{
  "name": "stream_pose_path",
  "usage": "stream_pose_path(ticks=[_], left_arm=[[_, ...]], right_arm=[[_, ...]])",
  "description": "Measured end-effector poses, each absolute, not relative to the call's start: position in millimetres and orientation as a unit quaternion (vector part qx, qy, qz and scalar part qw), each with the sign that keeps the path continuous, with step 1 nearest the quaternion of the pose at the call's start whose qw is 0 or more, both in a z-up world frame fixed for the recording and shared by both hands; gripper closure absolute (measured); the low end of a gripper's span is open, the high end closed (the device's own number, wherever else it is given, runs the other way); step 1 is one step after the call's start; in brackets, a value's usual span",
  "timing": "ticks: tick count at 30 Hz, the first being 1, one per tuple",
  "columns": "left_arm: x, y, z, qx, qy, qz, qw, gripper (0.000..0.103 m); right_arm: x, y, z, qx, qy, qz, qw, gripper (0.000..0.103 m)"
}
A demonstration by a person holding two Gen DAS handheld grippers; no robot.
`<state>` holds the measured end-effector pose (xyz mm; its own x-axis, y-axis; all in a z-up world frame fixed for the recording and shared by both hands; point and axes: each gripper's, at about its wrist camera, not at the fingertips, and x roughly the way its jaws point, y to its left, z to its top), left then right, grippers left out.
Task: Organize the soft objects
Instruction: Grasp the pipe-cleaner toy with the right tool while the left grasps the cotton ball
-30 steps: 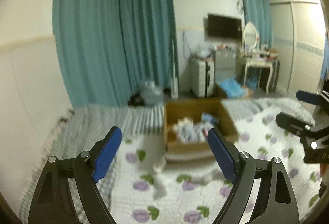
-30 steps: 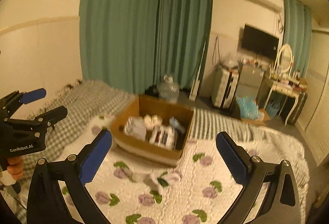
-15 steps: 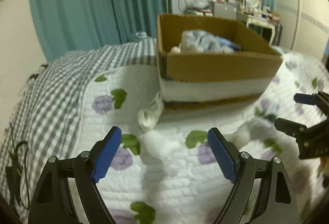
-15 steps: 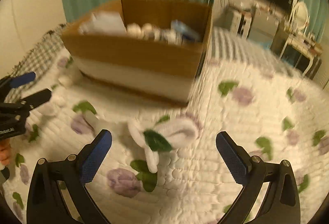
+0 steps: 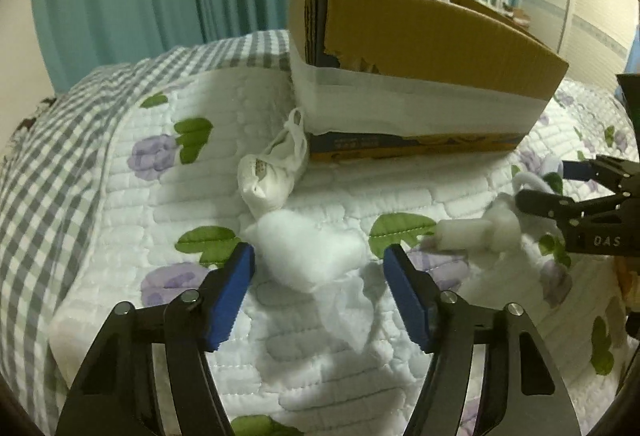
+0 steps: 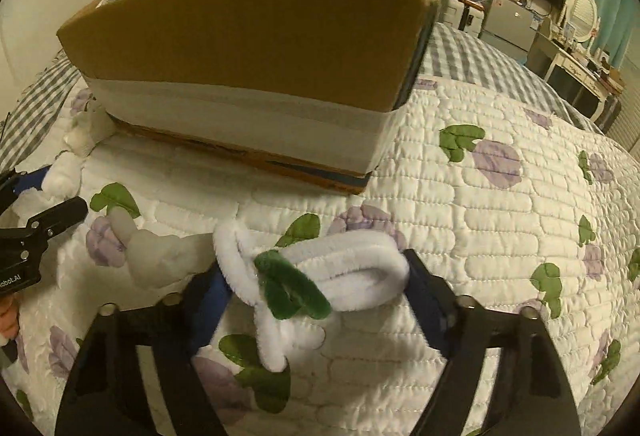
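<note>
A white cotton wad (image 5: 310, 250) lies on the floral quilt between the open fingers of my left gripper (image 5: 319, 278). A small white drawstring pouch (image 5: 272, 171) lies beyond it, against the cardboard box (image 5: 420, 75). A white foam piece (image 5: 464, 234) lies to the right. My right gripper (image 6: 316, 290) has its jaws on either side of a white and green chenille twist (image 6: 320, 282) that rests on the quilt; whether the pads press it I cannot tell. The box (image 6: 256, 67) stands just behind it and holds soft items.
The quilt (image 6: 500, 228) covers a bed with a grey checked blanket (image 5: 48, 139) at the left. A grey-white soft piece (image 6: 160, 252) lies left of the chenille twist. Teal curtains, a TV and a dresser stand beyond the bed.
Both grippers came down and forward toward the quilt. The left fingers now frame the cotton wad. The right jaws have narrowed around the chenille twist.
</note>
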<state>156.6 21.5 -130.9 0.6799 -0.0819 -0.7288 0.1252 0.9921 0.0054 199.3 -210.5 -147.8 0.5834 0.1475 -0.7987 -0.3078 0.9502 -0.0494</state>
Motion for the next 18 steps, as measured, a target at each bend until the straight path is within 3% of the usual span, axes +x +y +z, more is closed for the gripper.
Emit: stream_pose_path(ticks=[1,2,18], left_arm=[[155.3,21.3,-131.1,0.026,0.396,-0.06,0.916,0.053],[155.0,21.2,-131.9,0.026,0.395,-0.062,0.916,0.059],[150.6,17.4,-128.6,0.04,0.388,-0.06,0.919,0.064]], right_arm=[[199.1,-210.5,-147.6,-0.089,0.436,0.128,0.886,0.03],[198.3,-212.5,-146.8,-0.085,0.434,0.127,0.888,0.03],[175.2,-215.6,-132.1,-0.077,0.412,0.123,0.9,0.031]])
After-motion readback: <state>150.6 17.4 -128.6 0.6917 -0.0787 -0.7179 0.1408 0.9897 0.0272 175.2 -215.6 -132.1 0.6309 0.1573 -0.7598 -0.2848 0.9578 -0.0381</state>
